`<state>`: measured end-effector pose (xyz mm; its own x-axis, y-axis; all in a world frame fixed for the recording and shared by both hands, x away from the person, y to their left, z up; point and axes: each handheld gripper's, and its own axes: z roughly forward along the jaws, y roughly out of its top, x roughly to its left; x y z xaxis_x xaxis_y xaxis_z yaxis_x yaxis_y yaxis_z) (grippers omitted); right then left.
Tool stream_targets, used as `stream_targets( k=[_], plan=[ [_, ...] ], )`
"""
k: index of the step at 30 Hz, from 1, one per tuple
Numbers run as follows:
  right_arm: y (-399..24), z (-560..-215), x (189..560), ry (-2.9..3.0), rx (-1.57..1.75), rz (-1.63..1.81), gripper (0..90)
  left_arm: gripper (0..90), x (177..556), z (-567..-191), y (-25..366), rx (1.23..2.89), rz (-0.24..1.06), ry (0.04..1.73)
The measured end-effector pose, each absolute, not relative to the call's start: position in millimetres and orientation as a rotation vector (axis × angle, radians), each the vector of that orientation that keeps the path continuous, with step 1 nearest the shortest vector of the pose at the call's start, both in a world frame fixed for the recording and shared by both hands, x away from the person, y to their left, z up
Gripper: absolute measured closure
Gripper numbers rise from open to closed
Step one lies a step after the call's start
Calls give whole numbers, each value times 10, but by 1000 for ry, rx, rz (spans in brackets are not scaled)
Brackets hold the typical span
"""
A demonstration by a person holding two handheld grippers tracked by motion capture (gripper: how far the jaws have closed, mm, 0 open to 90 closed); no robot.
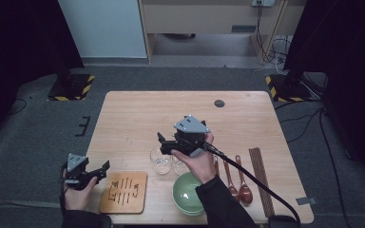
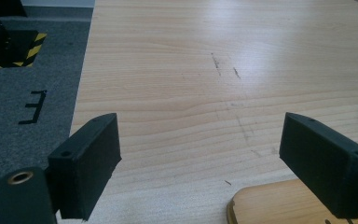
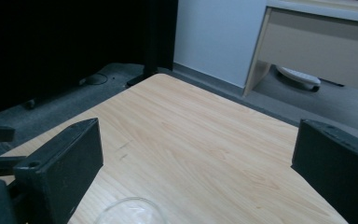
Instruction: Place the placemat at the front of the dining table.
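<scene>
Wooden table (image 1: 138, 118) | glass (image 1: 161, 160) upright beneath right gripper (image 1: 164, 142), wide | left gripper (image 1: 105, 167) wide, empty

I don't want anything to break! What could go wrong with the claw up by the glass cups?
The right claw hovers open just above two small glass cups standing close together; it might knock one over. The green bowl sits right behind them, so a pushed cup might hit it.
</scene>
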<state>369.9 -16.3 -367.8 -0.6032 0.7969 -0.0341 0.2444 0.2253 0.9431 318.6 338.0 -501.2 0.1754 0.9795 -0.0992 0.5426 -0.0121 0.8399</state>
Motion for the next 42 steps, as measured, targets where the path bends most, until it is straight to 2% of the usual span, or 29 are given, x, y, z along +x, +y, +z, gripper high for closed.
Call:
stream_targets(
  k=[26, 42],
  plan=[
    [575, -3840, 3436, 2064, 910, 1472, 22, 116, 3135, -5028, 3420, 1674, 678, 1453],
    [863, -4282, 3236, 2174, 954, 1474, 23, 111, 3127, -5084, 3314, 1720, 648, 1433]
  ],
)
